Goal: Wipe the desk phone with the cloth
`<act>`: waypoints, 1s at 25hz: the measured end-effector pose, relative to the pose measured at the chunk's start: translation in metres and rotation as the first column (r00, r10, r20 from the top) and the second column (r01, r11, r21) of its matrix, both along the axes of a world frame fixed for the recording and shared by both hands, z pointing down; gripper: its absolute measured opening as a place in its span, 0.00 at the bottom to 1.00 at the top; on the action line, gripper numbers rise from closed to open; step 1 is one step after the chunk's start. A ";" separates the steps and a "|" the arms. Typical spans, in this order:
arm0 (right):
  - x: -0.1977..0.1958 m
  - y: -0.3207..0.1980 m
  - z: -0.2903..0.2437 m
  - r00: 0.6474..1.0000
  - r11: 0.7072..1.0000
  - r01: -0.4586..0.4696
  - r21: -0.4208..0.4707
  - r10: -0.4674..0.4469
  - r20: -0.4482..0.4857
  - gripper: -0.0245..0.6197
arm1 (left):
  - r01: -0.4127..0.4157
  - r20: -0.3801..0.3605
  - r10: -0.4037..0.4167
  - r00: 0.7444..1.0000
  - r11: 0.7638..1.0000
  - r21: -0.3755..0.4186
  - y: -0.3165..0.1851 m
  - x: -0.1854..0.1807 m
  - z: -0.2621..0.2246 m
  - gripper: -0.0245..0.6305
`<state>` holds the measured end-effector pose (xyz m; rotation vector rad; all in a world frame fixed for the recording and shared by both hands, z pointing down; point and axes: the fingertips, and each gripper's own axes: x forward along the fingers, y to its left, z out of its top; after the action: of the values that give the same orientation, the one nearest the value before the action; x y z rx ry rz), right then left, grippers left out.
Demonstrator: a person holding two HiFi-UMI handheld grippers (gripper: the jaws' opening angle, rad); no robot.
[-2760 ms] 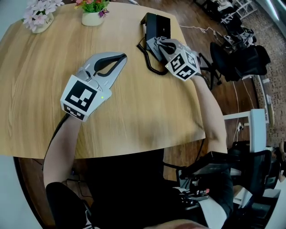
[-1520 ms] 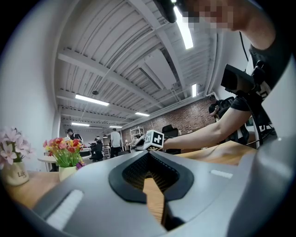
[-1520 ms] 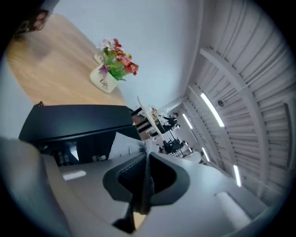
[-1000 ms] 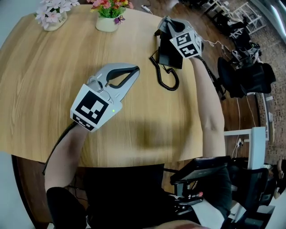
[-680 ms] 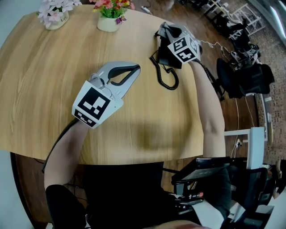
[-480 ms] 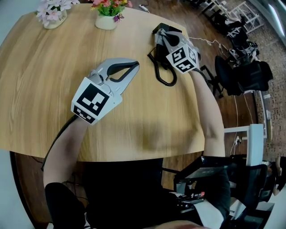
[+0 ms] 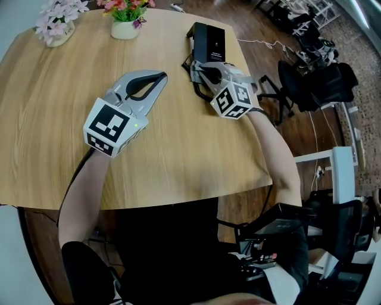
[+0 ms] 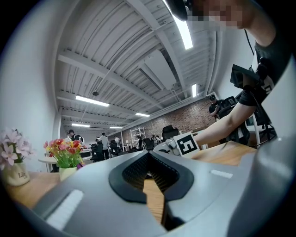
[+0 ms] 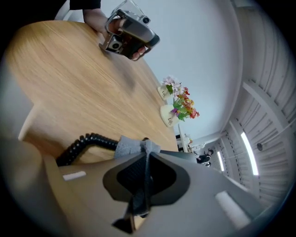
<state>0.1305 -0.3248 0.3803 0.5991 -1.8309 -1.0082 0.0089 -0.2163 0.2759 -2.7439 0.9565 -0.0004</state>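
The black desk phone point(image 7: 209, 40) sits near the far right edge of the round wooden table point(image 7: 178, 155). My right gripper point(image 7: 197, 67) hovers low at the phone's near end, shut on a grey cloth point(image 9: 137, 147) that pokes out past its tips. The phone's black coiled cord point(image 9: 86, 140) lies on the wood just below and left of the cloth. My left gripper point(image 7: 159, 77) hangs over the middle of the table, left of the phone, its jaws shut with nothing in them. The left gripper view shows the right gripper's marker cube point(image 8: 187, 144) ahead.
Two small white vases of flowers point(image 7: 124, 18) point(image 7: 55, 24) stand at the table's far edge. Office chairs and black equipment point(image 7: 315, 83) crowd the floor to the right. People and chairs fill the distant office in the left gripper view.
My right gripper has come down and toward me, from over the phone to its near end, rolling a little, with the cloth still in it. The left gripper has stayed put.
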 end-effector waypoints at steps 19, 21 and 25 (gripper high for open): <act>0.004 -0.177 -0.103 0.937 0.959 -0.275 0.062 0.253 0.239 0.07 | 0.010 0.012 -0.010 1.000 1.000 0.011 -0.005 -0.001 0.001 0.04; 0.004 -0.185 -0.088 0.944 0.959 -0.282 0.032 0.271 0.189 0.07 | 0.008 0.016 -0.008 1.000 1.000 0.012 -0.005 -0.002 0.001 0.04; 0.001 -0.159 -0.074 0.964 0.971 -0.232 0.050 0.223 0.144 0.07 | 0.001 0.023 -0.001 1.000 1.000 0.015 -0.002 -0.002 -0.001 0.04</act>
<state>0.1317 -0.4836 0.3059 0.9179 -1.8027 -0.8934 0.0066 -0.2187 0.2745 -2.7235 0.9479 -0.0244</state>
